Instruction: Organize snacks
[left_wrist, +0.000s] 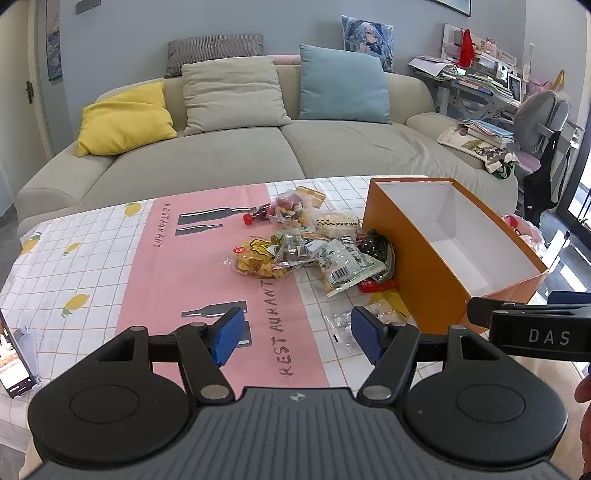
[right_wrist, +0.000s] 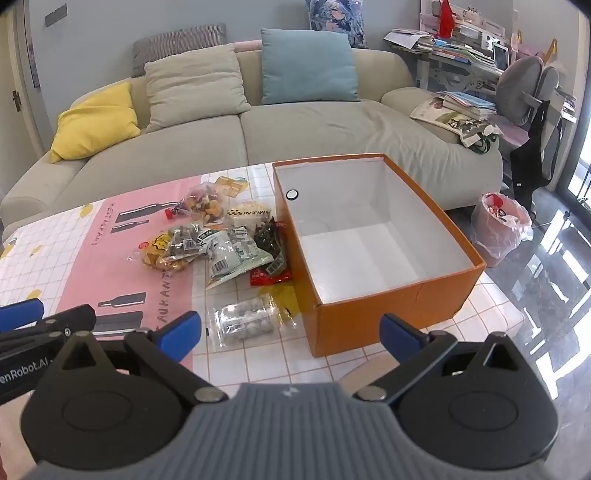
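A pile of snack packets (left_wrist: 314, 247) lies mid-table, left of an open orange box (left_wrist: 436, 266) with a white, empty inside. The pile (right_wrist: 221, 243) and the box (right_wrist: 388, 306) also show in the right wrist view. A clear packet of round sweets (right_wrist: 245, 319) lies nearest, beside a yellow packet (right_wrist: 280, 295). My left gripper (left_wrist: 297, 338) is open and empty, above the tablecloth short of the pile. My right gripper (right_wrist: 291, 332) is open and empty, in front of the box's near corner. Its body shows in the left wrist view (left_wrist: 535, 328).
The table has a pink and white checked cloth (left_wrist: 147, 266). A phone (left_wrist: 14, 358) lies at its left edge. A beige sofa (left_wrist: 229, 155) with cushions stands behind. A pink-lined bin (right_wrist: 498, 229) and a cluttered desk (right_wrist: 461, 48) are at the right.
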